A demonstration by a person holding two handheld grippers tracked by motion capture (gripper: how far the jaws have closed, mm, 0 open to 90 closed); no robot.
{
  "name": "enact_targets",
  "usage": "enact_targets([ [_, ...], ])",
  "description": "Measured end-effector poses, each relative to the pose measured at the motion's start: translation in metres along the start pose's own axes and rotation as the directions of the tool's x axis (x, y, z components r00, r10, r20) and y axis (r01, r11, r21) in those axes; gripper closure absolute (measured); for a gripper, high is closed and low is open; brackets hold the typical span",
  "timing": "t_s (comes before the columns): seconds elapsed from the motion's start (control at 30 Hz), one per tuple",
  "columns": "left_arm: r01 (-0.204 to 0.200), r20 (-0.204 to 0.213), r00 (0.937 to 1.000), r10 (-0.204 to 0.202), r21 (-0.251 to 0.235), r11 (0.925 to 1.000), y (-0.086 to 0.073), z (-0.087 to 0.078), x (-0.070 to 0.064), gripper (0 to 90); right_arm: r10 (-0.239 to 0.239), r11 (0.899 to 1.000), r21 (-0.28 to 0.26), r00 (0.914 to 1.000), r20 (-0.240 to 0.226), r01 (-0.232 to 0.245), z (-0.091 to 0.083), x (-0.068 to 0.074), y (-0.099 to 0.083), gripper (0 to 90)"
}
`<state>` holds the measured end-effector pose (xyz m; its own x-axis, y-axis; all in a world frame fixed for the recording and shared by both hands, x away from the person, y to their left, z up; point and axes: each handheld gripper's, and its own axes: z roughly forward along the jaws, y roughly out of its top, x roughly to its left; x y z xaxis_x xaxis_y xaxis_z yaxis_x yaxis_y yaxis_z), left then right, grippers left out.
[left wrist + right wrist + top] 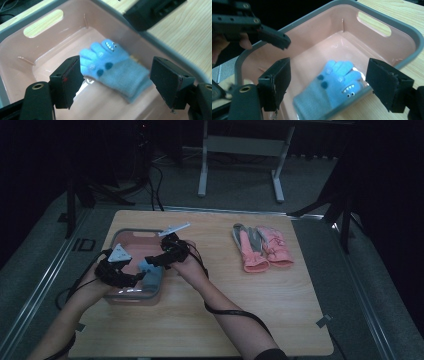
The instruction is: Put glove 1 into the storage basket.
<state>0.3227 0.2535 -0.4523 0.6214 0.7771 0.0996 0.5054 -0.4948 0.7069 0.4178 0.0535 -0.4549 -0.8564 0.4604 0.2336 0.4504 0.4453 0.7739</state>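
Blue monster glove in the pink bin

The blue glove (113,66) lies flat inside the pink bin (131,236) at 9 o'clock on the worktop (210,320). The left gripper (120,82) and right gripper (332,82) hang over it, jaws wide apart, grasping nothing.

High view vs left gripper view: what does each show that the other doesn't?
High view alone: the wooden table, a pink-and-grey glove pair lying right of the bin, both forearms, and the right gripper whole. Left gripper view alone: the blue glove's detail, a toothed monster face and dark spots, and the left gripper's jaws wide open, astride it. Shared: the pink bin with the blue glove lying inside, both grippers over it.
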Motion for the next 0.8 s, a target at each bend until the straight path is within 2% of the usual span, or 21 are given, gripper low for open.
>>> enact_targets([
  [0.07, 0.008, -0.006, 1.0000, -0.008, 0.008, 0.9999, 0.003, -0.002, -0.003, 25.4, -0.004, 1.000, -0.002, 1.0000, -0.003, 0.004, -0.005, 0.000, -0.002, 20.0],
  [0.1, -0.002, -0.005, 1.0000, 0.002, -0.003, 1.0000, 0.004, -0.003, -0.005, 25.4, -0.007, 1.000, 0.000, 1.0000, -0.007, 0.007, -0.007, 0.000, -0.004, 19.9],
  [0.37, 0.016, 0.056, 0.9983, -0.015, -0.017, 0.9997, 0.010, 0.000, -0.024, 26.0, -0.020, 1.000, 0.011, 0.9998, -0.003, 0.020, -0.028, -0.001, -0.016, 20.0],
  [0.4, 0.003, 0.066, 0.9978, -0.002, -0.008, 1.0000, 0.013, 0.004, -0.030, 26.0, -0.023, 1.000, 0.014, 0.9997, -0.003, 0.023, -0.030, -0.001, -0.017, 20.0],
  [0.47, -0.013, 0.073, 0.9972, 0.013, 0.000, 0.9999, 0.015, 0.007, -0.035, 26.4, -0.035, 0.999, 0.028, 0.9994, -0.001, 0.035, -0.037, -0.001, -0.025, 20.0],
  [0.67, -0.017, 0.103, 0.9945, 0.019, -0.024, 0.9996, 0.023, 0.010, -0.047, 26.8, -0.037, 0.999, 0.021, 0.9993, 0.008, 0.036, -0.053, -0.006, -0.036, 20.0],
  [0.8, -0.024, 0.137, 0.9902, 0.030, -0.049, 0.9985, 0.029, 0.012, -0.059, 27.3, -0.034, 0.999, 0.023, 0.9993, 0.015, 0.033, -0.066, -0.011, -0.044, 20.0],
])
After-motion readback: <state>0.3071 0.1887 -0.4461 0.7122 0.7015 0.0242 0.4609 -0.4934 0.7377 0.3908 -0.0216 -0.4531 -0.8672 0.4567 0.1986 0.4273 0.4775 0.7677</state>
